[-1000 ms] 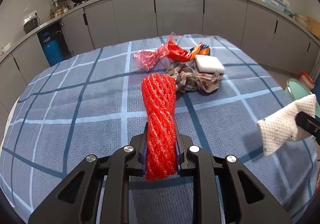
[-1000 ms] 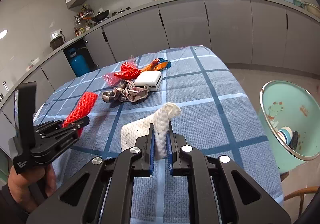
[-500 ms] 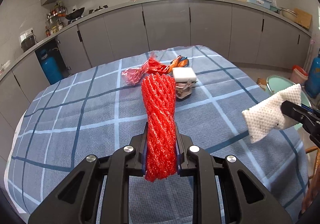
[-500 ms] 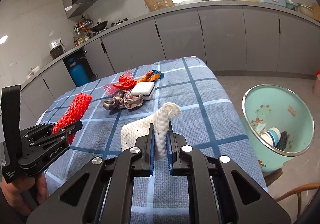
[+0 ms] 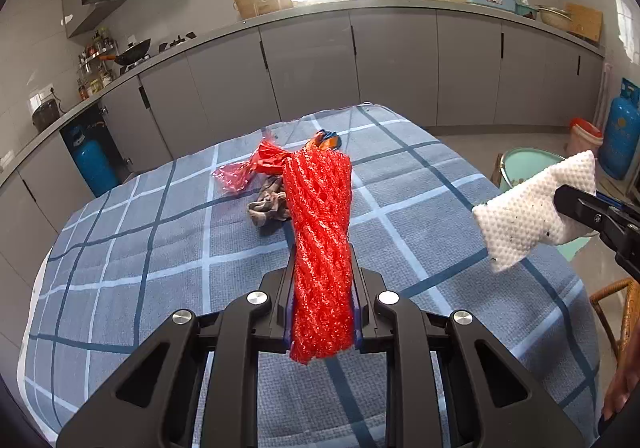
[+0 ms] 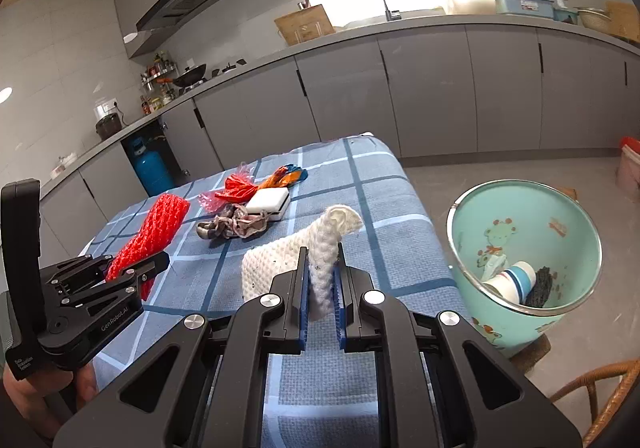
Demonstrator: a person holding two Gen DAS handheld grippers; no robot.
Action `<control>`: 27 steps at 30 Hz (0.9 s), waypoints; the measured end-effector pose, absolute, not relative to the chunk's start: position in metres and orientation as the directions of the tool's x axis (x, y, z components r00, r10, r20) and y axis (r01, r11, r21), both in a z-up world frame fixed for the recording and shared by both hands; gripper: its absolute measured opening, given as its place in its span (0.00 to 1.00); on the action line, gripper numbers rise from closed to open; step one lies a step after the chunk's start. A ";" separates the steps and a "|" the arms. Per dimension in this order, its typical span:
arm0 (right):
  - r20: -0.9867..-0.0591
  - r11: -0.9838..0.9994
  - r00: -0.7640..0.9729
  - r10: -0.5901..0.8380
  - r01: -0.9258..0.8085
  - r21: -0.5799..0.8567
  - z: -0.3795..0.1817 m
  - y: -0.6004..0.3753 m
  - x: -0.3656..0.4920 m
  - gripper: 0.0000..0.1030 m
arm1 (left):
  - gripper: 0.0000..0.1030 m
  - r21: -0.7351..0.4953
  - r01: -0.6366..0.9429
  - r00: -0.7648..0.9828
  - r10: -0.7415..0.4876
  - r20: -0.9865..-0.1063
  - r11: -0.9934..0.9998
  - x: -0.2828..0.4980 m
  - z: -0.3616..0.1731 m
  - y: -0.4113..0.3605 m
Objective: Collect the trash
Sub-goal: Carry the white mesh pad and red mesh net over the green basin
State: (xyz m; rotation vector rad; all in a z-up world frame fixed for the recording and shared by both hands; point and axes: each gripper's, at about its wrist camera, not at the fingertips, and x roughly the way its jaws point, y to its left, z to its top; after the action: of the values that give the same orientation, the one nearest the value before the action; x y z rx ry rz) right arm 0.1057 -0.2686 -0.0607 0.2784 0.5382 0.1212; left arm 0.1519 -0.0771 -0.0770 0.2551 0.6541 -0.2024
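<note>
My left gripper [image 5: 322, 288] is shut on a red foam net sleeve [image 5: 320, 216], held up above the checked tablecloth [image 5: 160, 248]. My right gripper [image 6: 322, 272] is shut on a white foam net sleeve [image 6: 328, 240], also lifted off the table. In the right wrist view the left gripper [image 6: 156, 266] with the red foam net [image 6: 160, 224] shows at the left, a hand under it. The white foam net [image 5: 532, 212] hangs at the right of the left wrist view. A mint green trash bin [image 6: 524, 248] stands on the floor right of the table, holding a paper cup [image 6: 512, 280] and a dark scrap.
More litter lies at the table's far end: a red plastic wrapper [image 6: 232, 188], an orange and blue wrapper [image 6: 290, 174], a white box [image 6: 268, 202] and a crumpled brown wad [image 6: 236, 226]. A wicker chair [image 6: 592, 392] stands near the bin. Grey kitchen cabinets [image 6: 400, 96] run behind.
Both grippers have risen and drawn back from the litter pile with their foam nets still held. The bin has come further into the right wrist view.
</note>
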 end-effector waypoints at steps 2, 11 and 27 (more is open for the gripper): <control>-0.483 0.955 0.857 0.180 -0.034 0.295 -0.059 -0.273 0.103 0.11 | 0.20 0.173 0.273 0.776 -0.111 -0.621 0.946 0.151 -0.076 -0.081; -0.462 0.955 0.873 0.157 -0.014 0.297 -0.051 -0.286 0.095 0.11 | 0.20 0.177 0.292 0.782 -0.128 -0.609 0.940 0.145 -0.069 -0.092; -0.484 0.954 0.873 0.061 0.091 0.285 -0.063 -0.326 0.089 0.11 | 0.20 0.185 0.386 0.778 -0.211 -0.592 0.904 0.149 -0.061 -0.148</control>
State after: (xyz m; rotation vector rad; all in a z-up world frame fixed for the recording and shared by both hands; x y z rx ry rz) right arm 0.0891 -0.3263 -0.0626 0.3064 0.5110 -0.0159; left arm 0.1486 -0.1484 -0.0607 0.3068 0.5983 -0.3283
